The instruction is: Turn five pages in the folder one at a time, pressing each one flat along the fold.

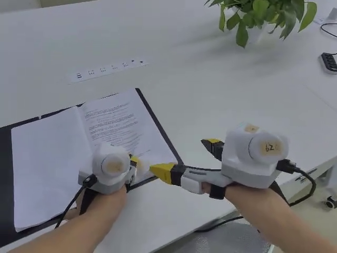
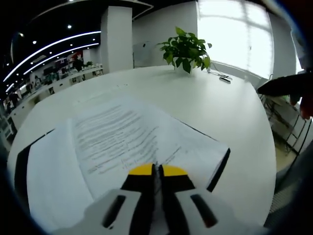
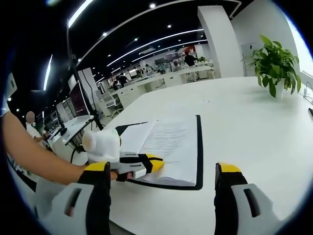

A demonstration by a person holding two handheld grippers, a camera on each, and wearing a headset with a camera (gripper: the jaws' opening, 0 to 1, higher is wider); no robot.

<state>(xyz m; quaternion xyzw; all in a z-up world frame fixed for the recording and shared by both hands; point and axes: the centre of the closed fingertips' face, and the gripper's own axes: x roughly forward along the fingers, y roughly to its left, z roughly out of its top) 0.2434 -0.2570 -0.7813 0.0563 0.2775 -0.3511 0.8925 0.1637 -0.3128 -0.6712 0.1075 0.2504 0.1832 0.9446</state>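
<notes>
A black folder [image 1: 158, 118] lies open on the white table, with a blank page [image 1: 47, 158] on its left side and a printed page [image 1: 116, 121] on its right. My left gripper [image 1: 135, 161] is shut, its yellow tips [image 2: 155, 170] at the near right corner of the printed page [image 2: 122, 132]. Whether paper is pinched between them I cannot tell. My right gripper [image 1: 187, 156] hovers open just right of the folder's near corner, nothing between its jaws. In the right gripper view it [image 3: 162, 167] faces the left gripper [image 3: 155, 161] and the folder [image 3: 199, 147].
A potted plant [image 1: 258, 16] stands at the far right of the table. A socket strip [image 1: 108, 68] is set into the tabletop beyond the folder. A black device [image 1: 329, 60] lies at the right edge. The table's front edge runs just under my hands.
</notes>
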